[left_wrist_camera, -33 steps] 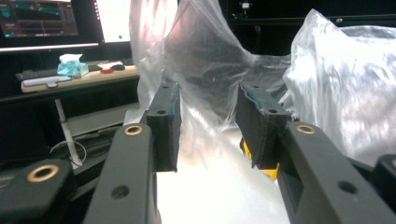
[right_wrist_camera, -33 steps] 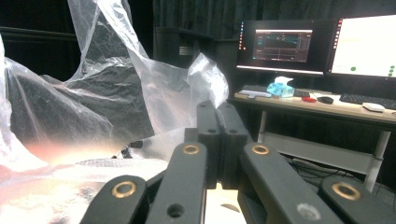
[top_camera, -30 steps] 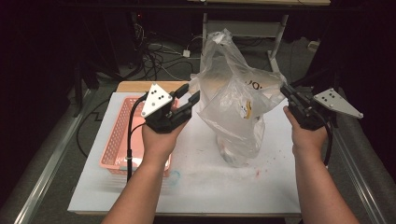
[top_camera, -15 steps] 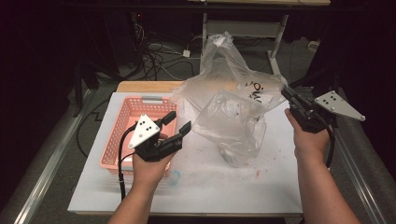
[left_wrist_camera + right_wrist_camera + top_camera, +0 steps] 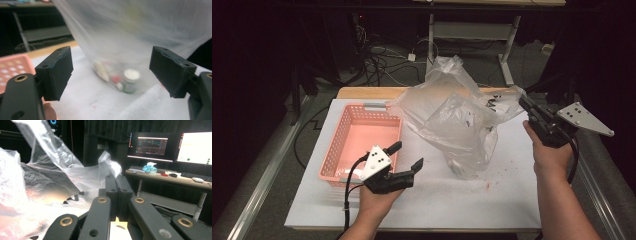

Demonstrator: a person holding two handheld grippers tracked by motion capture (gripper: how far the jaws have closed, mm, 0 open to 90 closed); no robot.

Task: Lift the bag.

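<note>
Basket (image 5: 362, 142) sits empty at the table's left, and the left gripper (image 5: 407, 156) just beside it hangs low with jaws that have just been opening, now spread wide with nothing between them. Plastic bag (image 5: 457, 120) stands mid-table with small items (image 5: 125, 81) pooled at its bottom, its right edge pinched in the tightly closed right gripper (image 5: 524, 103). Risk, as I judge it: with one side let go the bag could sag, tip or slip from that single pinch, and the left gripper's reach could snag thin film, not an item.

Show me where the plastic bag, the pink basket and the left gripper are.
plastic bag (image 5: 452, 125): high view, on its crumpled clear side.
pink basket (image 5: 343, 144): high view, on its left wall.
left gripper (image 5: 406, 155): high view, midway between its open fingertips.
</note>
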